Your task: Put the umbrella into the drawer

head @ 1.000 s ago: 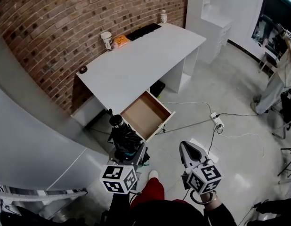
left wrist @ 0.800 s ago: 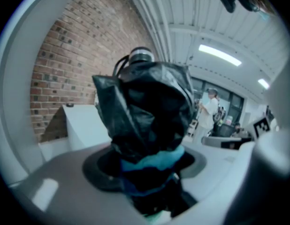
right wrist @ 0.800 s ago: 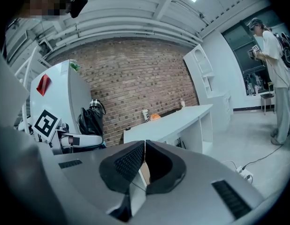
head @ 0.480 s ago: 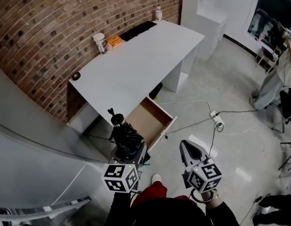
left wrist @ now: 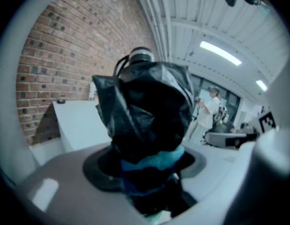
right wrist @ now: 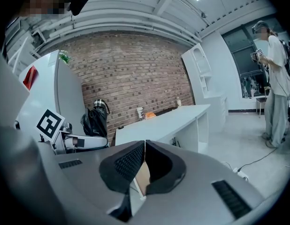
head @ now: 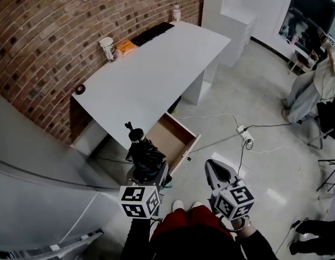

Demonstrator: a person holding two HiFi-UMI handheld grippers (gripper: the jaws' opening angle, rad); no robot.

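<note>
A folded black umbrella (head: 143, 155) with a silver-ringed cap stands up from my left gripper (head: 149, 173), whose jaws are shut on its lower part. In the left gripper view the umbrella (left wrist: 145, 111) fills the middle, with a blue band low between the jaws of the left gripper (left wrist: 147, 177). The open wooden drawer (head: 169, 137) juts out from under the white desk (head: 151, 77), just ahead and right of the umbrella. My right gripper (head: 218, 170) hangs over the floor to the drawer's right, shut and empty. In the right gripper view its pads meet at the right gripper (right wrist: 145, 144), with the umbrella (right wrist: 94, 120) to the left.
On the desk by the brick wall stand a paper cup (head: 107, 47), an orange packet (head: 124, 46), a black keyboard (head: 151, 33) and a small bottle (head: 176, 14). A power strip (head: 243, 136) with cables lies on the floor. A person (head: 314, 88) stands far right. A white cabinet (head: 37, 199) lies at left.
Both grippers have come closer to the desk, and the open drawer now lies nearer the umbrella's tip. The left grip on the umbrella and the shut right jaws are unchanged.
</note>
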